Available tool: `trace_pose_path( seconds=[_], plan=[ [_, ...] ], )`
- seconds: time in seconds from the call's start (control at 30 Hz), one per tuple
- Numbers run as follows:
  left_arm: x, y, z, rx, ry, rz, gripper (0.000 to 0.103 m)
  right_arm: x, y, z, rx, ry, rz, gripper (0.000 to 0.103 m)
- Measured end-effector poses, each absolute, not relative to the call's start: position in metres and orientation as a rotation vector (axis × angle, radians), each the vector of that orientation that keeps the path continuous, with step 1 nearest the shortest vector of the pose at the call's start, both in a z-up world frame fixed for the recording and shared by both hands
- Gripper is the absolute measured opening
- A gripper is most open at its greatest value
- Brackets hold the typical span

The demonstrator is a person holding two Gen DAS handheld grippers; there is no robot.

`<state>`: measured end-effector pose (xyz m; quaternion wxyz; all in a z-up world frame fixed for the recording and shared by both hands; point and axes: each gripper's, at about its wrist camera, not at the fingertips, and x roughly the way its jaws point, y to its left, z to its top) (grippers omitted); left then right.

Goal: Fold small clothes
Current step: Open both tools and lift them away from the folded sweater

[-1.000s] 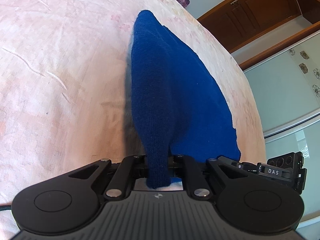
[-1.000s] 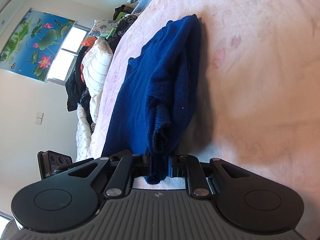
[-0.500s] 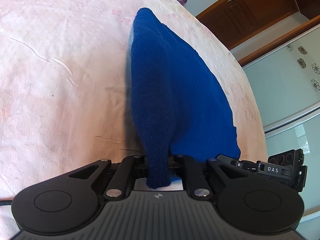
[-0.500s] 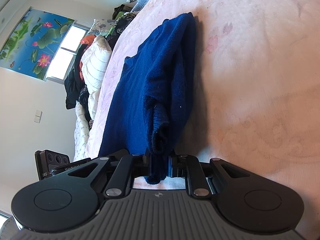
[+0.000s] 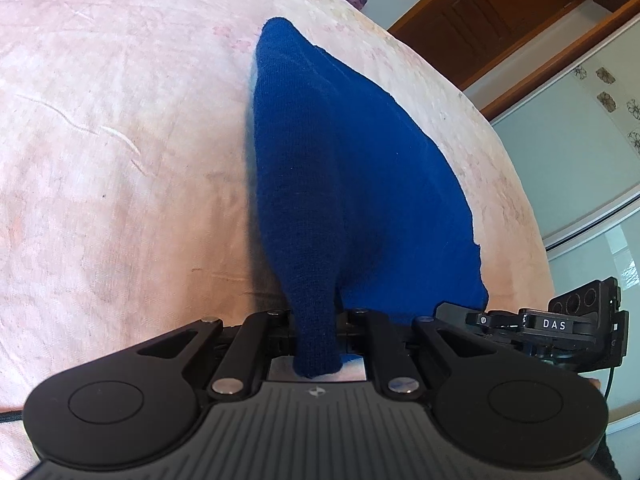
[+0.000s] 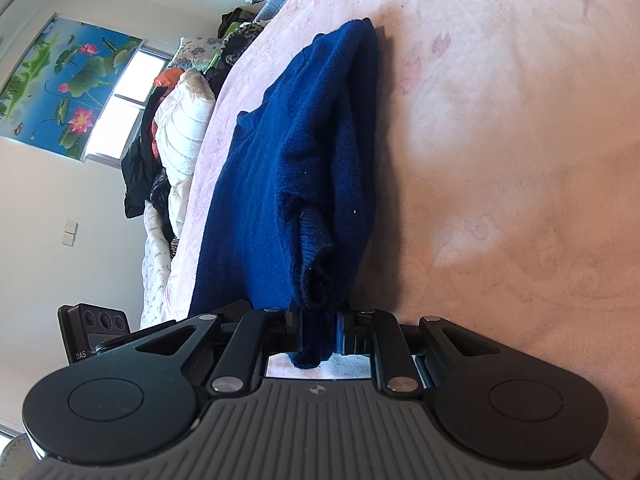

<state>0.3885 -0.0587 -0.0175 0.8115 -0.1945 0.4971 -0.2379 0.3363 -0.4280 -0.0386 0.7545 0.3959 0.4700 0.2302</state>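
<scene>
A dark blue knitted garment [image 5: 340, 168] lies stretched over the pale pink bedspread [image 5: 120, 140]. My left gripper [image 5: 316, 332] is shut on one pinched corner of it, and the cloth rises from the bed into the jaws. In the right wrist view the same blue garment [image 6: 304, 152] runs away from me, with a folded, ribbed cuff or hem bunched near the jaws. My right gripper [image 6: 316, 332] is shut on that bunched end. The other gripper's camera block [image 5: 580, 320] shows at the right edge of the left wrist view.
A pile of clothes and a white quilted jacket [image 6: 180, 128] lie along the bed's far side under a window. A wooden door [image 5: 520, 12] and pale wardrobe panels [image 5: 580, 152] stand beyond the bed's edge. Bare bedspread [image 6: 520, 160] lies to the right of the garment.
The garment and both grips stay as they were. The left view has rolled slightly, and the right view shifted a little along the bed.
</scene>
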Motion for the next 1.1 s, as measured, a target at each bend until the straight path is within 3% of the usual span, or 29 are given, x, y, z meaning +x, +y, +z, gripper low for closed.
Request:
trace_pose_path(
  seconds=[0.17, 0.33, 0.4, 0.47, 0.53, 0.73, 0.83, 0.9, 0.97, 1.1],
  plan=[
    [0.380, -0.071, -0.011, -0.317, 1.011, -0.475, 0.012, 0.334, -0.431, -0.043, 0.882, 1.014, 0.508, 0.019],
    [0.373, -0.069, -0.011, -0.342, 0.975, -0.436, 0.019, 0.327, -0.434, -0.043, 0.877, 0.980, 0.487, 0.029],
    [0.364, -0.068, -0.005, -0.314, 0.947, -0.390, 0.030, 0.321, -0.437, -0.038, 0.865, 0.957, 0.461, 0.036],
    [0.351, -0.070, 0.004, -0.242, 0.884, -0.324, 0.061, 0.308, -0.440, -0.028, 0.815, 0.906, 0.419, 0.045],
    [0.335, -0.070, 0.010, -0.179, 0.795, -0.266, 0.074, 0.291, -0.440, -0.014, 0.699, 0.844, 0.344, 0.055],
    [0.309, -0.076, -0.004, -0.118, 0.754, -0.207, 0.074, 0.238, -0.413, -0.006, 0.285, 0.718, 0.102, 0.068],
    [0.298, -0.080, -0.015, -0.098, 0.730, -0.188, 0.074, 0.222, -0.391, -0.011, 0.150, 0.697, 0.052, 0.083],
    [0.290, -0.089, -0.020, -0.050, 0.696, -0.176, 0.077, 0.219, -0.376, -0.017, 0.066, 0.708, 0.025, 0.102],
    [0.284, -0.097, -0.024, 0.000, 0.675, -0.175, 0.084, 0.217, -0.361, -0.024, -0.010, 0.701, -0.003, 0.103],
    [0.276, -0.107, -0.027, 0.062, 0.656, -0.176, 0.089, 0.218, -0.358, -0.022, 0.009, 0.702, -0.067, 0.103]
  ],
)
